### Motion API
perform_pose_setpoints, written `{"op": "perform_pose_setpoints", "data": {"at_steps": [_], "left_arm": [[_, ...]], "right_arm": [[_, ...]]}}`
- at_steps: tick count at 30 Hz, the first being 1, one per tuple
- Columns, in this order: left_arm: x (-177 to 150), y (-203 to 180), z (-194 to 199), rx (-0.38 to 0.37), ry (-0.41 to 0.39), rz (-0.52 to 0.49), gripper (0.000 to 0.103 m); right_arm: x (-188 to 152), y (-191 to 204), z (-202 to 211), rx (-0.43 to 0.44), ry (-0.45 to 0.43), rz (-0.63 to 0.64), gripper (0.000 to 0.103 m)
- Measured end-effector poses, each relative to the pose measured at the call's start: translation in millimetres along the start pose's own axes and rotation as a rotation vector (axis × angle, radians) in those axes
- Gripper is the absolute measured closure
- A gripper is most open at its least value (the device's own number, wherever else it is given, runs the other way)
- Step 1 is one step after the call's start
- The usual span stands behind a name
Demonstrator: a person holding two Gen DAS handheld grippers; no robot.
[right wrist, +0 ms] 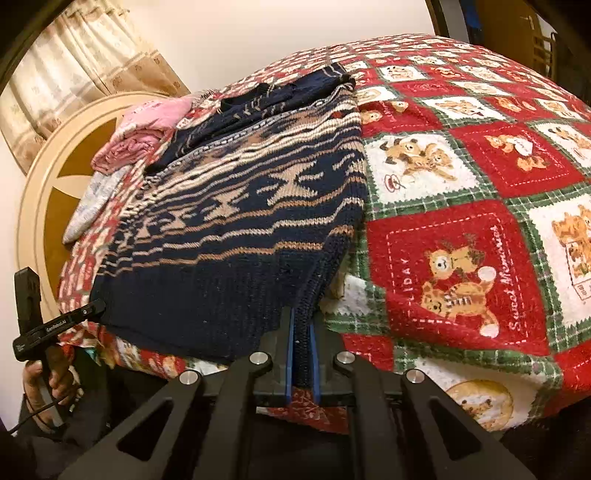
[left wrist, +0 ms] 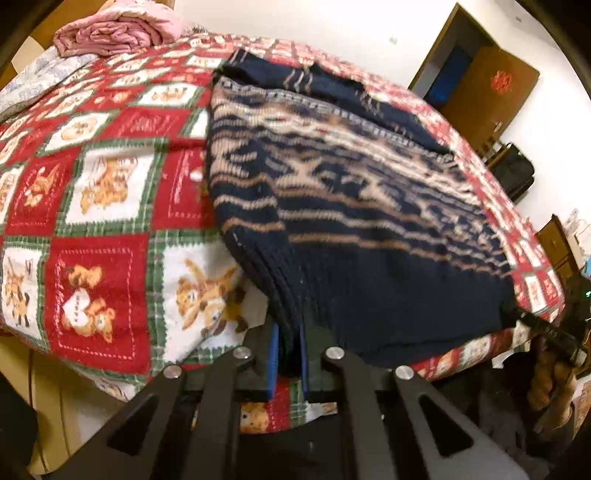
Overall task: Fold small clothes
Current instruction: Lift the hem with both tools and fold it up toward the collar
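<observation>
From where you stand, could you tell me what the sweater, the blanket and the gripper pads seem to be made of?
Sweater: chunky knit, probably wool or acrylic; stitch rows and a ribbed hem show, matte.
Blanket: soft fleece or terry-like cloth, going by its fuzzy printed surface.
Pads: smooth blue strips, likely rubber or foam, on black arms that look like rigid plastic; they line both the right gripper and the left gripper.

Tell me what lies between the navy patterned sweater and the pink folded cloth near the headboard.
In the left wrist view, only the teddy-bear quilt lies between the sweater and the pink folded cloth; that stretch holds nothing else.
</observation>
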State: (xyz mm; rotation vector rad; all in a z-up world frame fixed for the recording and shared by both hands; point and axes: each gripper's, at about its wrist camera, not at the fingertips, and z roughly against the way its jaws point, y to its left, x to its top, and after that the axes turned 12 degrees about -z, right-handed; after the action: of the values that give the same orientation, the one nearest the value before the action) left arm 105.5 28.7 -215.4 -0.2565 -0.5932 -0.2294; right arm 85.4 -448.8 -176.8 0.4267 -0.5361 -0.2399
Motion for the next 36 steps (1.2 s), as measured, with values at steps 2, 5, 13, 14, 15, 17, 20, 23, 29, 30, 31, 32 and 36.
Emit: {"op": "perform_pose_setpoints", "data": {"at_steps": [2,5,13,14,15,17,20,23,29,30,31,32,36], "left_arm": [[2.3,-1.1,5.8,0.001,-0.024,-0.007,0.094],[5.2,-0.5,11.5,-0.013,-0.049,-0.007,0.094],[18.3,5.3,19.8,-0.055,-0.087,0.019,0.094],[22.0,6.1,23.0,-0.052,-0.100,0.014,0.094],[24.4,7.0,24.4,-0.052,-0.108,0.013,0.094],[32.5,9.0,28.4,-0.054,-0.133,0.015,0.094],[45.7,14.1,32.6,-0.068,-0.158,0.031,0.095],[61.8,16.5,34.3,-0.067,-0.180,0.029,0.095],[97.7,21.2,34.5,-0.048,-0.222,0.018,0.095],[104.7,22.4,34.4,-0.046,-0.229,0.019,0.095],[109.5,23.1,33.9,-0.044,-0.234,0.018,0.095],[116.7,24.4,32.9,-0.041,-0.239,0.016,0.095],[143.7,29.0,25.6,-0.029,-0.248,0.016,0.095]], "right_arm": [[1.7,0.6,7.1,0.033,-0.018,-0.011,0.097],[4.6,4.5,21.2,0.075,-0.060,-0.009,0.097],[18.4,4.5,41.2,0.169,-0.094,-0.047,0.097],[21.7,5.1,43.6,0.175,-0.103,-0.046,0.097],[24.6,5.6,45.3,0.180,-0.109,-0.047,0.097],[33.4,7.1,49.5,0.196,-0.124,-0.050,0.097],[49.1,10.3,53.5,0.213,-0.141,-0.052,0.097],[66.9,17.4,54.9,0.214,-0.161,-0.036,0.097],[107.4,31.4,54.7,0.213,-0.201,-0.012,0.097],[114.3,33.7,54.2,0.212,-0.207,-0.010,0.097],[121.8,36.0,53.4,0.210,-0.213,-0.007,0.097],[129.6,37.9,52.4,0.208,-0.218,-0.008,0.097],[161.0,48.1,43.5,0.201,-0.226,-0.001,0.097]]}}
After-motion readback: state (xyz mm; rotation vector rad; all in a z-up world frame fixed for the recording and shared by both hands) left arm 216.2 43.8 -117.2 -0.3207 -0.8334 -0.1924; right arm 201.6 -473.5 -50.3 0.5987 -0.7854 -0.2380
